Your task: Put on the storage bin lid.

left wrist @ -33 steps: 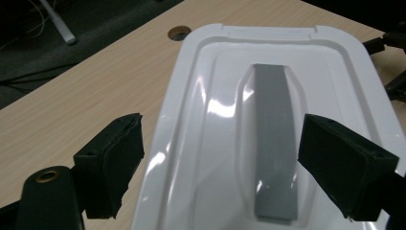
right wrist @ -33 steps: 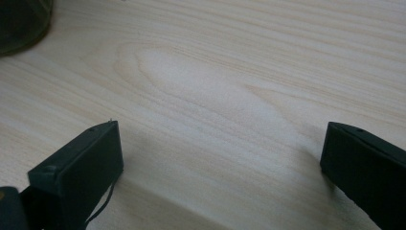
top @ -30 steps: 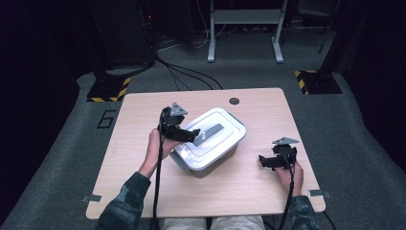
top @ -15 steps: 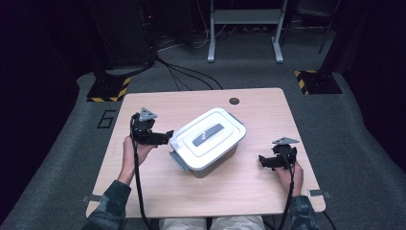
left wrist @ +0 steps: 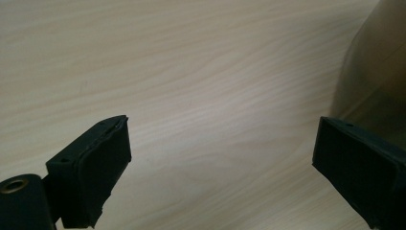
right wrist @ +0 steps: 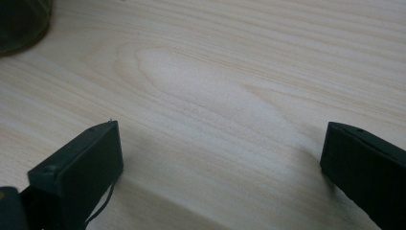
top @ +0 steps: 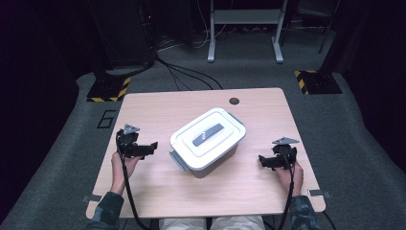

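Note:
A white lidded plastic box (top: 207, 139) with a grey handle stands in the middle of the wooden table (top: 158, 108). My left gripper (top: 152, 146) is held low over the table to the left of the box, pointing toward it and apart from it. Its jaws have just been opening and hold nothing. In the left gripper view the gripper (left wrist: 220, 163) spans bare wood, with the box's side (left wrist: 378, 72) at the right edge. My right gripper (top: 262, 160) rests open to the right of the box. The right gripper view has the gripper (right wrist: 222, 163) over bare wood.
A small round hole (top: 234, 101) sits near the table's far edge. Grey carpet surrounds the table, with black-and-yellow striped bases (top: 109, 89) at the far left and far right, cables and a metal stand (top: 244, 28) behind.
My left gripper has left the top of the box, moving left and down to just above the table. The right gripper has not moved.

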`<state>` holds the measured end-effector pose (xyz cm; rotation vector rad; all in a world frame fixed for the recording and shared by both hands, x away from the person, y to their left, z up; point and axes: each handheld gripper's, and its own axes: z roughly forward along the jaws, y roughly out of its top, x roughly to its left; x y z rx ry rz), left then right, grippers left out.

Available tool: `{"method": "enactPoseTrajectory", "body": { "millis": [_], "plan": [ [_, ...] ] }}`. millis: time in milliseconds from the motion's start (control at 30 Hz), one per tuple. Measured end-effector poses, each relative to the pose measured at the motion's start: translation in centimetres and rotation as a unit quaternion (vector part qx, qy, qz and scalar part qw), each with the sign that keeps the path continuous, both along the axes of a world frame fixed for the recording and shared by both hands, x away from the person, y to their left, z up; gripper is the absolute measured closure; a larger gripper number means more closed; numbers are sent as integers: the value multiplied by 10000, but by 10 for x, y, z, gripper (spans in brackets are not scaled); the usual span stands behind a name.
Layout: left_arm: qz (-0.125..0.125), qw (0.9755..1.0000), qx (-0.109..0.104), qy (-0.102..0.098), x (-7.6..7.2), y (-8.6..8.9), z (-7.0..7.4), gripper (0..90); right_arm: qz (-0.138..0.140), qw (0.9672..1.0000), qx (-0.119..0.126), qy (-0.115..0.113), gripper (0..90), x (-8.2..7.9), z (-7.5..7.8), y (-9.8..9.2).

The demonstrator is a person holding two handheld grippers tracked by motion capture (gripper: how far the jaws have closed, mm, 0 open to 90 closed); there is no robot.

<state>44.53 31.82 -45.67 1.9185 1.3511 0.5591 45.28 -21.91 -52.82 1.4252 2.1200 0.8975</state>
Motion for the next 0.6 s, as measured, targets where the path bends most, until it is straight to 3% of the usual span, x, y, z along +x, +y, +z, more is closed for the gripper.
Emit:
{"method": "enactPoseTrajectory", "body": {
  "millis": [133,233,300,367,500,600],
  "plan": [
    [176,9994,51,306,-1,10,-29,26,1,10000,0,0,0,0,0,0],
    [260,9980,-109,573,-2,18,-49,2,1,10000,-2,-2,0,0,0,0],
    [339,9974,-109,626,-4,21,-59,0,-1,10000,0,-1,0,0,0,0],
    [385,9975,-104,580,-6,22,-67,0,-2,10000,0,2,0,0,0,0],
    [487,9984,-71,294,-11,21,-72,0,-3,10000,-1,-1,0,0,0,0],
    [469,9986,166,184,-13,18,-74,0,-18,10000,3,1,0,0,0,0]
  ]
}}
